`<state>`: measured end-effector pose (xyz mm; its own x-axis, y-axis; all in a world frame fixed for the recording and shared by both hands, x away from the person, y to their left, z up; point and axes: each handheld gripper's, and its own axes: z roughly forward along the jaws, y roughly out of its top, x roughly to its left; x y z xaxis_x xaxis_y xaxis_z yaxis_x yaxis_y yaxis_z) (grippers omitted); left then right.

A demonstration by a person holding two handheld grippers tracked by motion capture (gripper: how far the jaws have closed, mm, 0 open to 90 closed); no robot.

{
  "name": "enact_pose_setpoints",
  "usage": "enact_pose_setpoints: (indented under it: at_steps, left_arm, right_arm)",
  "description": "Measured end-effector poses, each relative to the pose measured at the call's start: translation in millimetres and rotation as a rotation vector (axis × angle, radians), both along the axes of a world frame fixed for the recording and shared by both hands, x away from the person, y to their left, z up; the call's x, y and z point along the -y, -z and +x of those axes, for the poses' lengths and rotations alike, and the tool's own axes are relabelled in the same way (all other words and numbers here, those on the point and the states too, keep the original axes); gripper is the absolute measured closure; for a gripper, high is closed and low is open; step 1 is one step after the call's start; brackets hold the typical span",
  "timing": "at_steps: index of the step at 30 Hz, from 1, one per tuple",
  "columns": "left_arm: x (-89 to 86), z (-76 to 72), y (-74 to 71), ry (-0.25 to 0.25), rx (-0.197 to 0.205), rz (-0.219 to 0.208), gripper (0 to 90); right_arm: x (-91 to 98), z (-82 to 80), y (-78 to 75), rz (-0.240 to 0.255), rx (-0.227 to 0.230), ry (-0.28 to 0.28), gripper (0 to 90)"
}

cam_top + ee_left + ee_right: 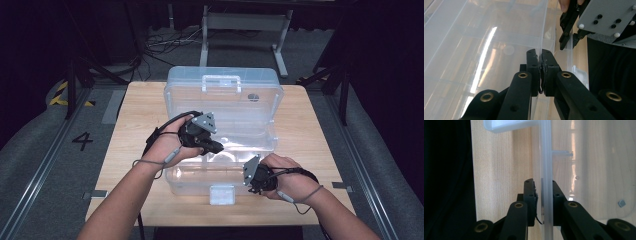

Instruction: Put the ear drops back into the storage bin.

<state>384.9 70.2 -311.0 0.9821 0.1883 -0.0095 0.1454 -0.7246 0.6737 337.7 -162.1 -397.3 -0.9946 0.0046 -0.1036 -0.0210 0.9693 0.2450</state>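
Observation:
A clear plastic storage box (172, 182) sits on the wooden table (310, 135), its lid (222, 90) standing open at the back. My left gripper (212, 146) reaches into the middle of the box. In the left gripper view it (540, 53) is shut on a thin clear inner wall (544, 30). My right gripper (252, 187) is at the box's front right. In the right gripper view its jaws (543, 182) are closed on the box's front rim (546, 157). The right gripper (569, 41) is also in the left gripper view, upper right.
A white latch (222, 194) hangs at the front of the box and a handle (220, 80) sits on the lid. A small grey piece (621, 203) lies inside the box. Bare table lies left and right of the box. A metal frame (245, 22) stands behind the table.

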Motion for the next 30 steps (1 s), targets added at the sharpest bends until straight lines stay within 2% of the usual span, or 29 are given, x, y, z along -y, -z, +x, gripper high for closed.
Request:
enact_pose_setpoints:
  at_steps: [17, 21, 26, 28, 30]
  left_arm:
    - [1.9, -2.7, 1.6, 0.017, -0.018, 0.024, 86.5]
    - [0.7, -3.2, 4.4, 0.017, -0.03, 0.005, 86.5]
    - [0.4, -5.2, 5.8, 0.013, -0.026, 0.002, 86.7]
    - [0.5, -5.6, 6.0, 0.012, -0.028, 0.002, 86.7]
    - [0.3, -5.5, 6.1, 0.013, -0.027, 0.001, 86.7]
  right_arm:
    - [-0.8, -2.3, -0.2, -0.006, 0.011, 0.003, 78.9]
    - [-0.6, -2.6, 0.0, -0.001, 0.015, 0.004, 78.7]
    - [-0.6, -3.5, -2.2, -0.003, 0.022, 0.005, 78.8]
    - [0.0, -4.3, -5.5, 0.007, 0.028, 0.001, 79.0]
    - [1.6, -5.7, -11.1, 0.039, 0.031, 0.005, 79.0]
